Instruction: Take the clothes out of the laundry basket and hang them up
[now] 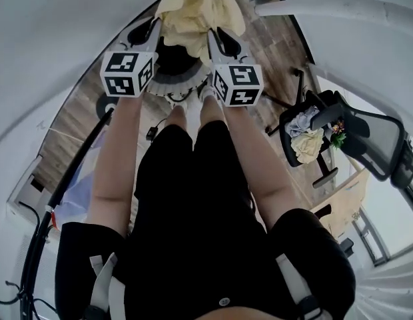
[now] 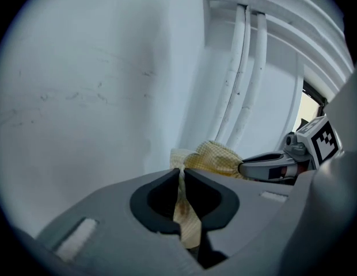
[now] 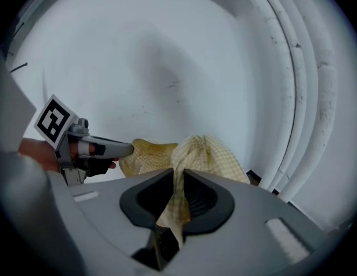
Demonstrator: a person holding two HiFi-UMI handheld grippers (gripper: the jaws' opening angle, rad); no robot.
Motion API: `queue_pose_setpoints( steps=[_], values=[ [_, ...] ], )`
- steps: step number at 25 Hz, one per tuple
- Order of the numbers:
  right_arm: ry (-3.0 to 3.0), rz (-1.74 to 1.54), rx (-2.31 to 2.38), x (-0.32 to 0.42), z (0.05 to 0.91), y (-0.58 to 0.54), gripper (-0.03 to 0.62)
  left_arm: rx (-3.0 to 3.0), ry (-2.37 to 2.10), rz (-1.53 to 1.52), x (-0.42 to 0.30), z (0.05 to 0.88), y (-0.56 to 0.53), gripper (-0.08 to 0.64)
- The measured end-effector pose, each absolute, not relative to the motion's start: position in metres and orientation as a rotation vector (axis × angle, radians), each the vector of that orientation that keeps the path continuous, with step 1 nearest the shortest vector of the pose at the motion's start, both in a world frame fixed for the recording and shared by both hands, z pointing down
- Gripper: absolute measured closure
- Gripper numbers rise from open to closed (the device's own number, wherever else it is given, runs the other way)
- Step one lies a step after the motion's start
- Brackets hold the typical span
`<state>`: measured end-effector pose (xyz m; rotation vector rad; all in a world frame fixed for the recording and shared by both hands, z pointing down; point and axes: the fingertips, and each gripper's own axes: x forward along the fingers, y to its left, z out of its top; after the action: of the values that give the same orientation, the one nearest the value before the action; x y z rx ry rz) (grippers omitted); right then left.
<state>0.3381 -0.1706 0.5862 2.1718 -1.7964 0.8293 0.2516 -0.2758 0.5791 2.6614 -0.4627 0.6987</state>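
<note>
Yellow checked cloth [image 1: 196, 12] hangs bunched between my two claws, up in the air in front of me. It is above the laundry basket [image 1: 170, 79], whose dark round mouth and pale ribbed rim show by my shoes [image 1: 176, 101] on the wooden floor [image 1: 276, 42].

My left claw [image 2: 182, 171] is clenched on one fold of it. In the left gripper view the two dark pads pinch a thin strip of the fabric, which runs down between them toward the camera, while the rest bulges out beyond the tips. My right claw [image 3: 178, 172] is clenched on another fold in the same way, with a wider strip of the weave passing between its pads and a rounded hump of cloth just past them.

The two claws are near each other, side by side, each showing in the other's view, and the cloth bridges the gap between them. Both point toward a white wall [image 2: 80, 85]; white pipes [image 2: 242, 68] run up it on the right side of the left gripper view.

Off to my right stands a black office chair [image 1: 366, 135] with a small heap of pale clothes [image 1: 305, 139] on its seat, well apart from the basket
</note>
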Motion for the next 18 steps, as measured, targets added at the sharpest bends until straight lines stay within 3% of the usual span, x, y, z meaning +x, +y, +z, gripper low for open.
queue_pose_setpoints(
  steps=[18],
  values=[
    [-2.306,0.374,1.834,0.253,0.366,-0.117,0.531,2.759,-0.865,0.39,0.115,0.365,-0.176,0.535]
  ],
)
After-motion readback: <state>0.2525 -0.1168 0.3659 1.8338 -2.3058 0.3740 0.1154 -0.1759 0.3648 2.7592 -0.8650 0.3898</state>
